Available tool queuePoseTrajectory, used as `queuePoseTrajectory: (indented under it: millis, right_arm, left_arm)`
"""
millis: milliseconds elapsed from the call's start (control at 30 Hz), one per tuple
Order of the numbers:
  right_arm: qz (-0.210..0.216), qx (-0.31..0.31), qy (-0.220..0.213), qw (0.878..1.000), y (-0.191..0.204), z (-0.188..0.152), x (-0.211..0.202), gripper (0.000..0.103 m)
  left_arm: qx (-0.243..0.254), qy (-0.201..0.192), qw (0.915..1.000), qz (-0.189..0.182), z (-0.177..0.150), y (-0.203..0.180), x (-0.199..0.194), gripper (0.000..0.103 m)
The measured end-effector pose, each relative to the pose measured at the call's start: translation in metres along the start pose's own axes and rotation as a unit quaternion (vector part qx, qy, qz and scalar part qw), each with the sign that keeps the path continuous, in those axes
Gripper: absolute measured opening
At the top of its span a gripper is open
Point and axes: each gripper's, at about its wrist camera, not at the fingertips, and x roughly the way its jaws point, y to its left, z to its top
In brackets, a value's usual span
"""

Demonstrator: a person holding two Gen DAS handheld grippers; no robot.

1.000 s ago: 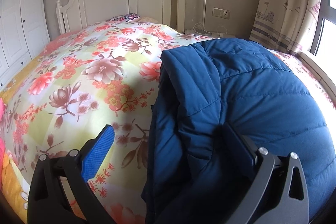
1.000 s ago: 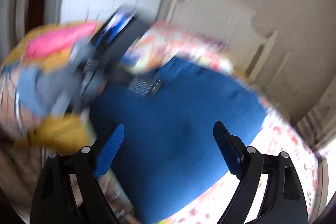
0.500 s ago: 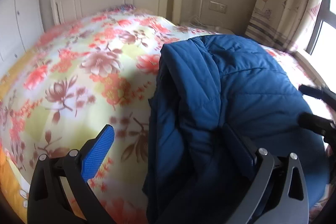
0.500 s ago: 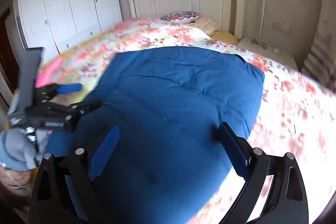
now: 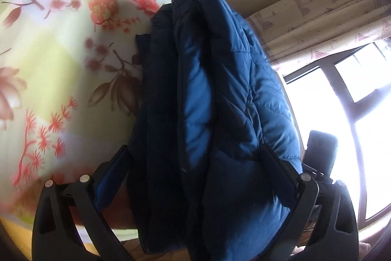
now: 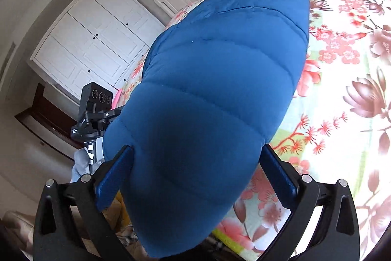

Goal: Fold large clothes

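Gripping opposite edges of the jacket [image 5: 220, 102], left gripper [image 5: 195, 168] and right gripper [image 6: 198, 168] now clamp the padding, where half a second ago both stood open. Jacket lifts off the bed [image 6: 342, 89]; final fold or transfer judged underway.

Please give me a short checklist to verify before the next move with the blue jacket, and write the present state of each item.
1. Left tongs have the blue jacket between the fingers: ok, both fingers press the bundled layers.
2. Right tongs hold the jacket: ok, padding bulges between the fingers.
3. Every layer is caught by the left tongs: cannot tell, the lower edges are hidden.
4. Jacket is lifted free of the floral bedspread: cannot tell, its far end is out of clear view.
5. The two tongs are apart from each other: ok, the left one stands beside the jacket.
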Motion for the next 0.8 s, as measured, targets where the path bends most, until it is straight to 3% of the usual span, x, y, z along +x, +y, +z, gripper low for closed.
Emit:
queuePoseTrajectory:
  millis: [167,300,367,433,533,667,800]
  right_arm:
    - [0.025,0.028,0.012,0.999,-0.014,0.011,0.019,0.099]
    - [0.03,0.019,0.007,0.999,-0.014,0.008,0.025,0.098]
    - [0.013,-0.01,-0.011,1.0,-0.004,0.005,0.023,0.09]
    - [-0.006,-0.031,-0.028,0.999,0.004,0.001,0.02,0.083]
    - [-0.031,-0.062,-0.048,0.996,0.018,-0.003,0.017,0.076]
    - [-0.081,-0.117,-0.078,0.987,0.036,0.002,0.005,0.069]
    - [-0.106,-0.133,-0.117,0.979,0.03,0.027,-0.021,0.067]
  left_arm:
    - [0.013,0.026,0.9994,-0.021,0.014,-0.004,0.017,0.101]
    - [0.034,0.024,0.9988,-0.026,0.015,-0.006,0.022,0.101]
    - [0.046,0.02,0.9984,-0.025,0.013,-0.007,0.023,0.1]
    - [0.039,0.006,0.9985,-0.039,0.006,-0.006,0.019,0.084]
    - [0.059,-0.045,0.9971,-0.021,-0.013,-0.018,0.008,0.07]
    - [0.077,-0.084,0.9934,0.012,-0.022,-0.047,0.003,0.063]
    - [0.11,-0.099,0.9888,0.019,0.001,-0.086,0.018,0.061]
